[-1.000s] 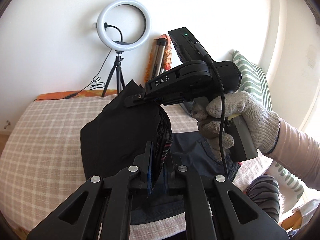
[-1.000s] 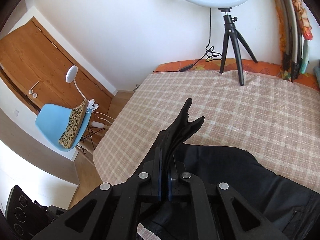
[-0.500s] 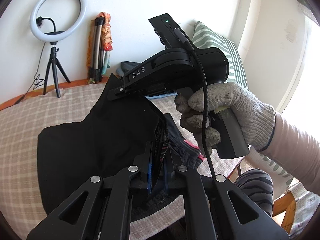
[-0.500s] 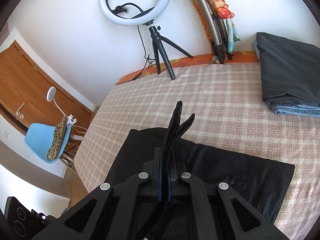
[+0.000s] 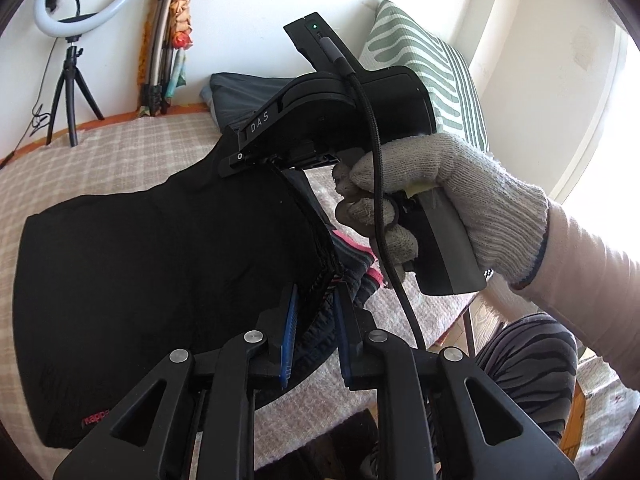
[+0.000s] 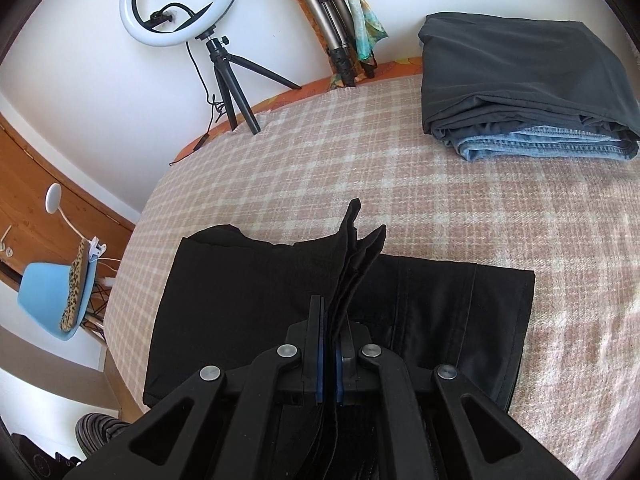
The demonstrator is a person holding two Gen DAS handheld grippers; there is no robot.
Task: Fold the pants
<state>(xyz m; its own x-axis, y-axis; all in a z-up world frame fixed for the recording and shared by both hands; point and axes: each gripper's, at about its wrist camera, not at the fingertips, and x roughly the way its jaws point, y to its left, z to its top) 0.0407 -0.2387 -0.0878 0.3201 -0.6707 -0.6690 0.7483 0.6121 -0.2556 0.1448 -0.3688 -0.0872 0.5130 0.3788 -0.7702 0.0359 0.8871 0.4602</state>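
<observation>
Pants (image 5: pixel 160 272) lie folded on my bed (image 6: pixel 400 168); my right gripper (image 6: pixel 329 344) pinches their edge, my left gripper (image 5: pixel 316 320) has just been opening, waistband between.

The left tongs (image 5: pixel 314 322) have just been opening, jaws now parted with black cloth loose between them. The right tongs (image 6: pixel 329 344) (gripped by a gloved hand (image 5: pixel 436 196)) stay pinched flat on cloth, angled downward.
</observation>
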